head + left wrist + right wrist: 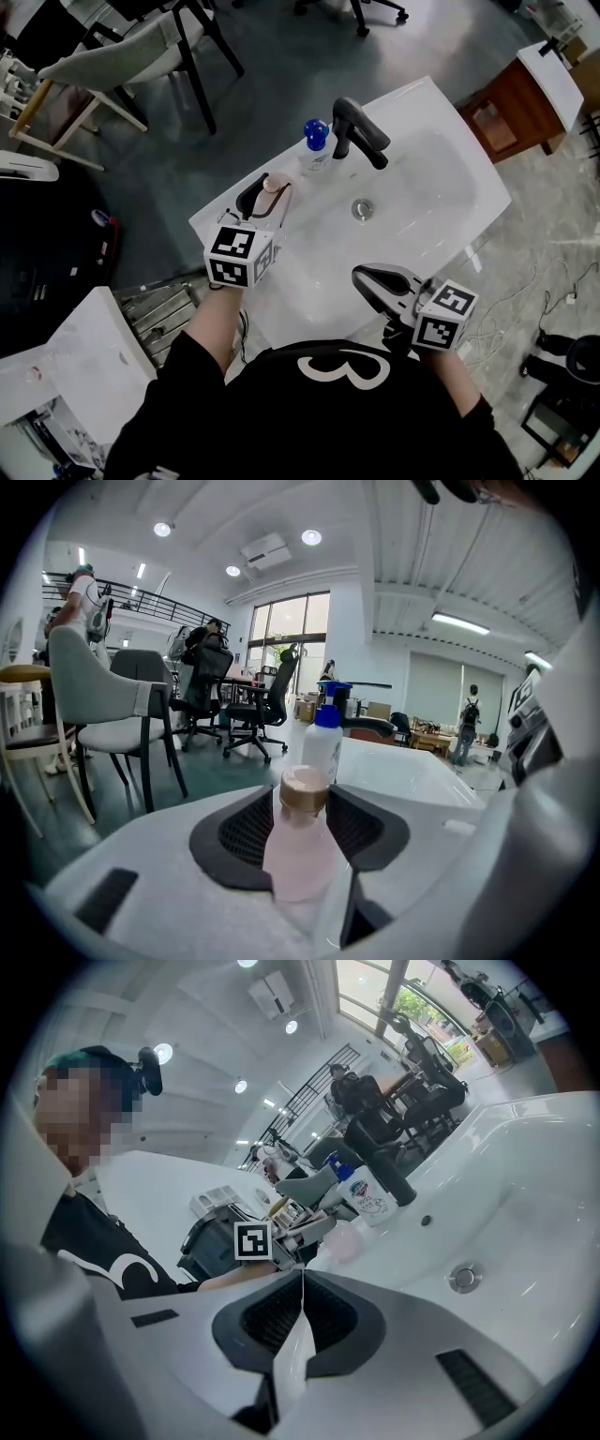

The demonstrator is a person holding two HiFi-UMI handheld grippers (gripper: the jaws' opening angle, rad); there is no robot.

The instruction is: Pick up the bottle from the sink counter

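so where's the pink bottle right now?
Head view, left side: the pink bottle stands at the sink counter's left end, between the left gripper's jaws, with the blue-capped bottle and black faucet just beyond it.

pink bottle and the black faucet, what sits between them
A blue-capped white bottle stands between the pink bottle and the faucet, clearest in the head view.

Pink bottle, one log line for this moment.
left tool: shut on pink bottle, upright on sink counter | right tool: shut, empty
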